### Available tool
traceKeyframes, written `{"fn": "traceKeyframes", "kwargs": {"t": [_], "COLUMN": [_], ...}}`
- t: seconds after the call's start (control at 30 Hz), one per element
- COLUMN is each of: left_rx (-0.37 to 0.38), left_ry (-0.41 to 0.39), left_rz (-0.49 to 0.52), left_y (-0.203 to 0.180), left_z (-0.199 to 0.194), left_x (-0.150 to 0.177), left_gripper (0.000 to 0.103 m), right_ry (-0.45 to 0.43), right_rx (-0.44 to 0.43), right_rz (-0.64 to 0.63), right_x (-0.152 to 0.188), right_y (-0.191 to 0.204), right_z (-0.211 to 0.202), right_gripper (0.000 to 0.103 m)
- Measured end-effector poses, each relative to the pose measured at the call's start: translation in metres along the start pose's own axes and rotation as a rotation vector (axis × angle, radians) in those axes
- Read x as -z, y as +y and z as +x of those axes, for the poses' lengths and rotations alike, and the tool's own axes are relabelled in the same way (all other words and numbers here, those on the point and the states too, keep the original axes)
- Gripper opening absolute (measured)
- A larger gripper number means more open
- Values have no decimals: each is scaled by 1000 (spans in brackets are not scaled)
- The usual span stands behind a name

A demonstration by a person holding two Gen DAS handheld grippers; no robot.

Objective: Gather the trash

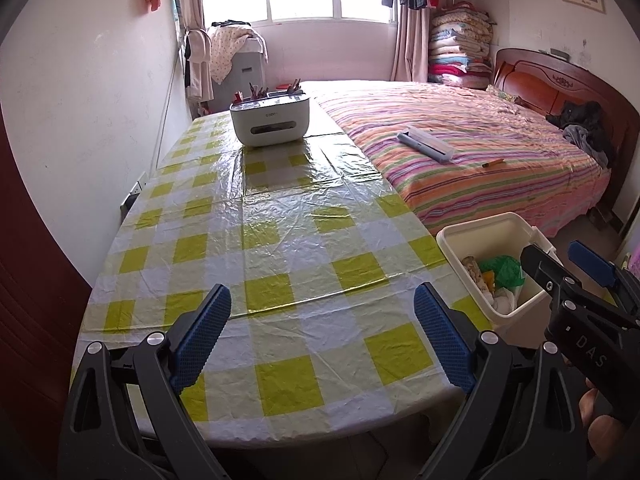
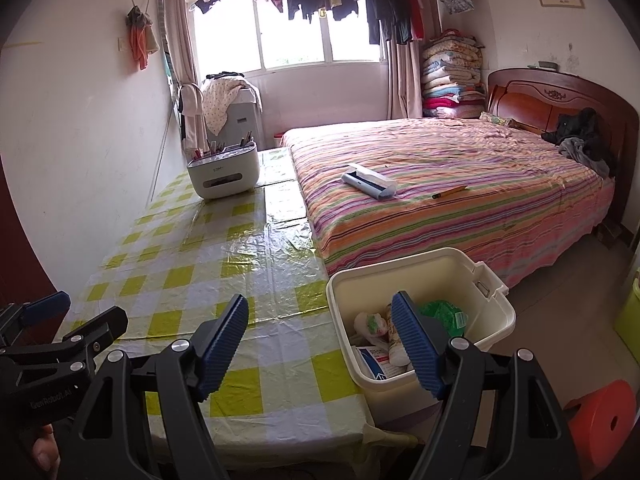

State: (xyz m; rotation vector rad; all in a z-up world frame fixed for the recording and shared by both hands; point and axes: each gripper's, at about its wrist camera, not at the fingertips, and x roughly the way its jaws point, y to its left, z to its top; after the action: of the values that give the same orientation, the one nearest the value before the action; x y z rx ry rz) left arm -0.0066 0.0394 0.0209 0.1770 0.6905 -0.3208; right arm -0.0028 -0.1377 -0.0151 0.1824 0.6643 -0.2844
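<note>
A cream plastic bin stands beside the table's right edge, holding a green wrapper, a white bag and several cartons. The left wrist view shows the same bin at right. My left gripper hovers over the near end of the checked tablecloth, jaws wide apart with nothing between them. My right gripper hangs over the table's right edge and the bin's near rim, open and holding nothing. Each gripper appears at the edge of the other's view.
A white organiser box with pens stands at the table's far end. A striped bed runs along the right, with a grey case and a pencil on it. An orange stool sits at the lower right, on the floor.
</note>
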Motion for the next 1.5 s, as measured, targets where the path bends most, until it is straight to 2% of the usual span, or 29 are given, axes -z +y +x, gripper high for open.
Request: {"fn": "traceKeyframes", "kwargs": {"t": [1.5], "left_rx": [-4], "left_ry": [40], "left_rz": [26], "left_y": [-11], "left_z": [10], "left_x": [5], "left_gripper": [91], "right_ry": [40], "right_rx": [-15], "right_rz": [10], "right_x": [7], "right_y": [-10], "right_z": [16], "right_gripper": [72]}}
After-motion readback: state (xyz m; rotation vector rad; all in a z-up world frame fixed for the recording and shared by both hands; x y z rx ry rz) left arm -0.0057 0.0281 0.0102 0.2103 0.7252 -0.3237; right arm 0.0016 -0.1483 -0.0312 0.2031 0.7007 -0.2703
